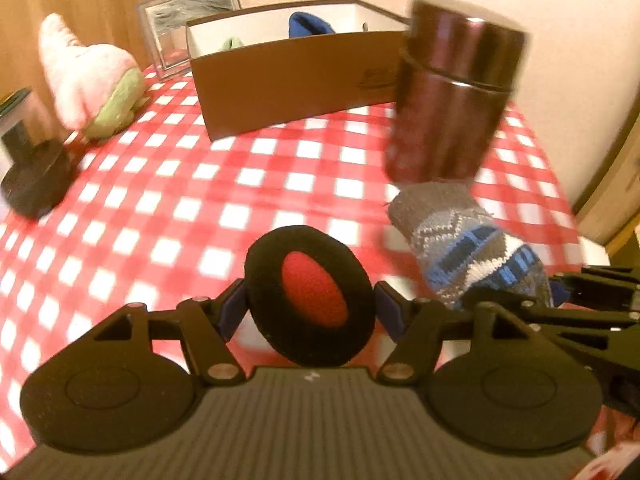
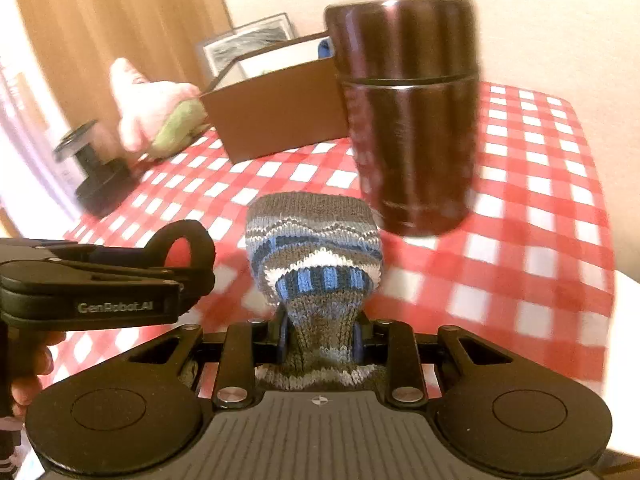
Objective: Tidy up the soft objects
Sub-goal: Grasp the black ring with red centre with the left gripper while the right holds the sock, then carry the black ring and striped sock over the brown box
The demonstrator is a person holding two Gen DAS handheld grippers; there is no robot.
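Note:
My left gripper (image 1: 310, 306) is shut on a round black pad with a red centre (image 1: 310, 294), held above the checked cloth. My right gripper (image 2: 320, 336) is shut on a grey, blue and white knitted sock (image 2: 316, 248), which hangs forward over the table; the same sock (image 1: 468, 240) shows at the right of the left wrist view. The left gripper (image 2: 176, 264) with its pad appears at the left of the right wrist view. A brown open box (image 1: 292, 80) at the back holds a blue soft thing (image 1: 308, 24) and a green one (image 1: 232, 44).
A dark brown lidded canister (image 2: 408, 120) stands just beyond the sock. A pink and green plush toy (image 1: 92, 80) lies left of the box, with a picture frame (image 1: 188, 20) behind. A black stand (image 1: 34, 176) sits at the left. The red-and-white checked tablecloth (image 1: 200, 184) ends at the right.

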